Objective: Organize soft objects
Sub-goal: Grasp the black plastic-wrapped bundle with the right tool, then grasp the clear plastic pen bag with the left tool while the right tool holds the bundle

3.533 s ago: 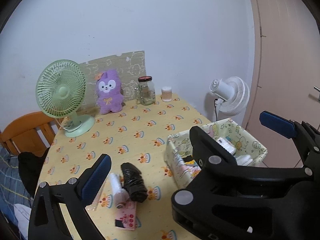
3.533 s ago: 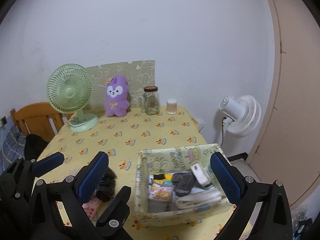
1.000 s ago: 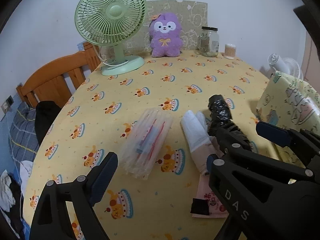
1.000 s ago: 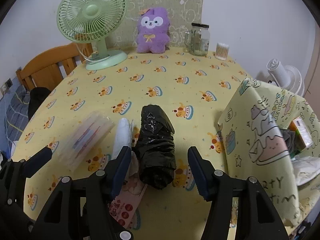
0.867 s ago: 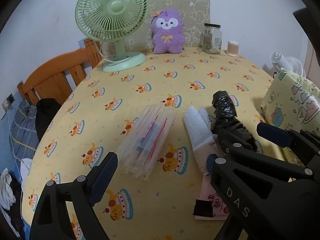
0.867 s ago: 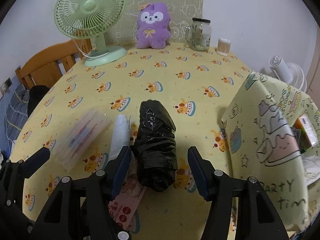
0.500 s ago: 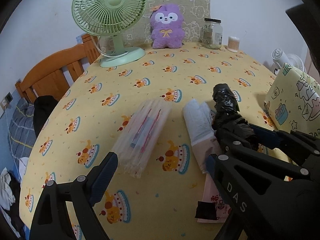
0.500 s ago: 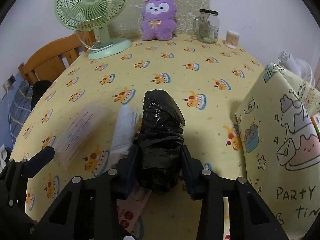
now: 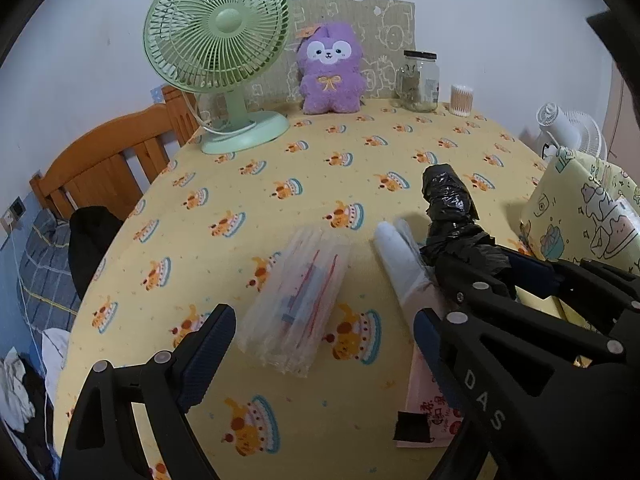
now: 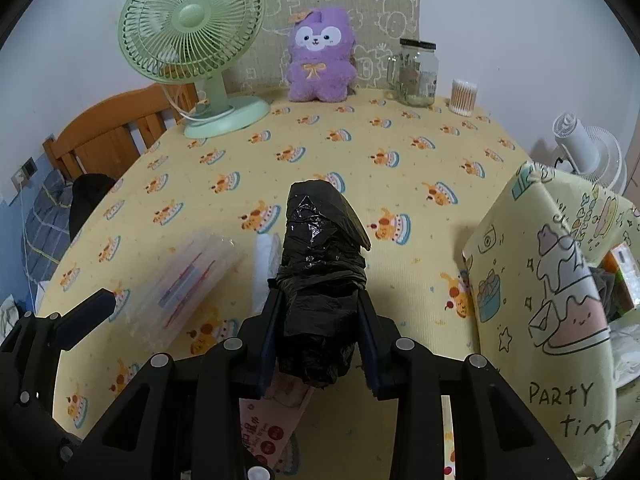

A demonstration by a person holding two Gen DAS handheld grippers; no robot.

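Note:
A black plastic bag bundle (image 10: 320,248) lies on the yellow tablecloth (image 10: 320,148), and my right gripper (image 10: 320,332) is closing on its near end, both pads pressing into the crumpled plastic. The left wrist view shows the same bundle (image 9: 450,204) at the right. My left gripper (image 9: 320,332) stands wide open with nothing between its fingers, just in front of a clear plastic pack (image 9: 298,300). Between pack and bundle lies a white rolled cloth (image 9: 400,256). A pink packet (image 10: 272,428) sits partly hidden under the right gripper.
A yellow fabric box (image 10: 552,300) printed with cartoons stands at the right, with items inside. At the table's far side are a green fan (image 9: 218,40), a purple plush (image 9: 330,72), a glass jar (image 9: 418,80) and cotton swabs (image 9: 461,100). A wooden chair (image 9: 108,164) stands left.
The right gripper's jaws have come together onto the black bundle, which lay between open fingers a second ago. The left gripper has stayed open and nearly still.

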